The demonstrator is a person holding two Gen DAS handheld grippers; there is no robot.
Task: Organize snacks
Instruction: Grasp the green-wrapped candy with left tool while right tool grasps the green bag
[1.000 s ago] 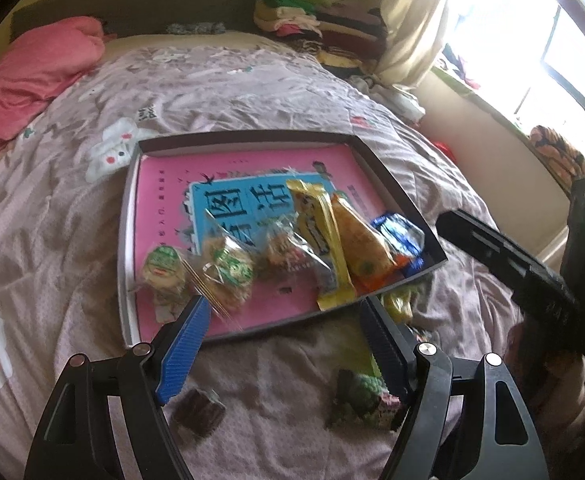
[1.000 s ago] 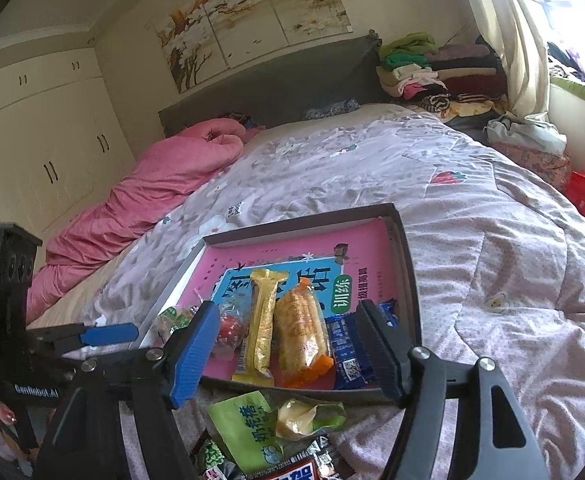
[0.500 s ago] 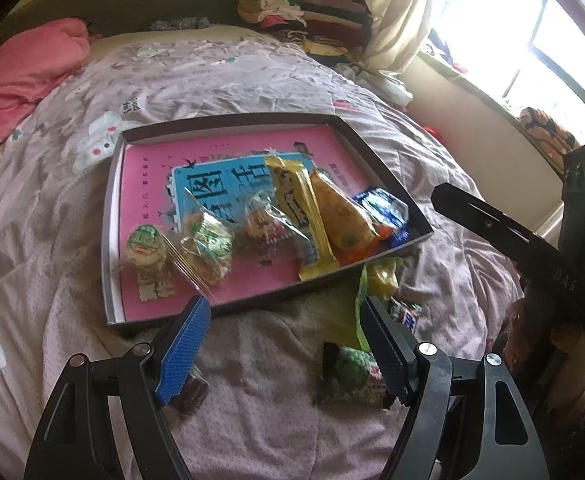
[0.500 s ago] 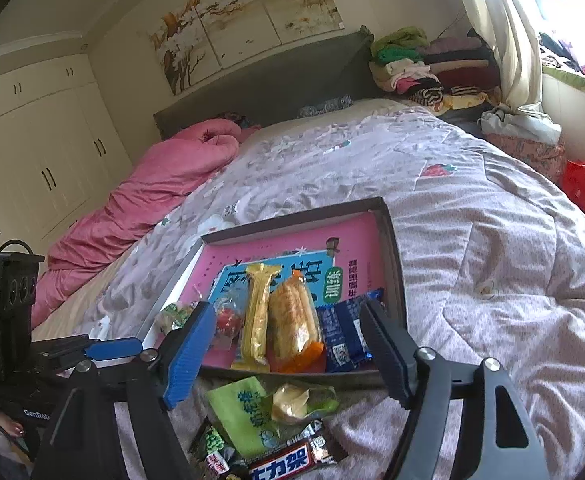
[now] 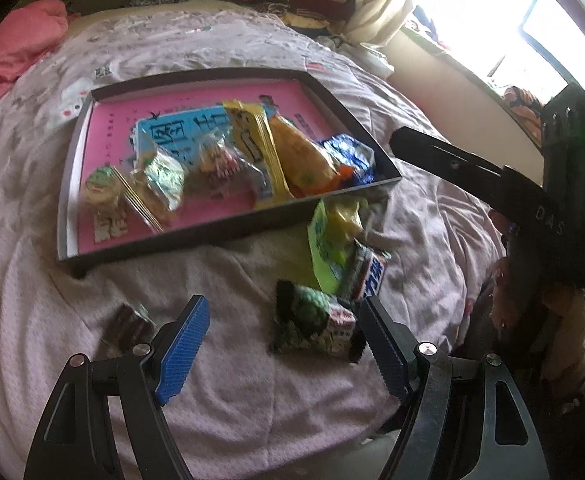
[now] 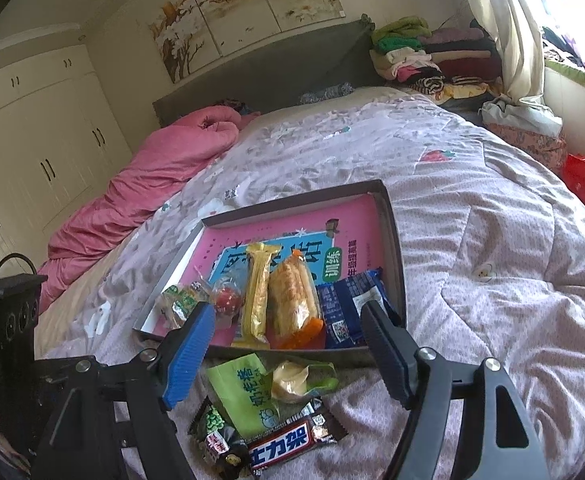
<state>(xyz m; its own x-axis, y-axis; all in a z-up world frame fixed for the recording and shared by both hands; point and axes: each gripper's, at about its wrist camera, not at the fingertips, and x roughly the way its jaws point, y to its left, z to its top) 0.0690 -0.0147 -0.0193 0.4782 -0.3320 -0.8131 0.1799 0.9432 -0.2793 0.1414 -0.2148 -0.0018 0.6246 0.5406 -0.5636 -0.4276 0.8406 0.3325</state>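
We see a dark tray (image 5: 228,236) with a pink lining lying on the bed (image 5: 252,400), which is covered by a pale lilac quilt. In the tray the snacks lie in a row: 2 small round packets with green labels (image 5: 100,188) at the left end, then a clear packet with a red sweet (image 6: 228,298), a long yellow wrapper (image 6: 257,292), an orange packet of crackers (image 6: 294,300) and a blue packet (image 6: 348,304) at the right end.

In front of the tray, on the quilt, more snacks lie loose. A light green packet (image 6: 244,396) lies just beside the tray's near wall, and a chocolate bar with white letters (image 6: 292,442) touches its near edge. A dark packet with green print (image 5: 312,324) is next to the bar. A small dark brown sweet (image 5: 126,326) lies apart from them, more to the left.

Our left claw (image 5: 282,344) hangs over the quilt with its blue pads spread, and the dark green packet lies between them, close to the right pad; whether they touch we cannot tell. Our right claw (image 6: 288,356) is spread too and grips nothing; its jaws have just been opening a little. Through its gap we see the tray's near wall and the light green packet.
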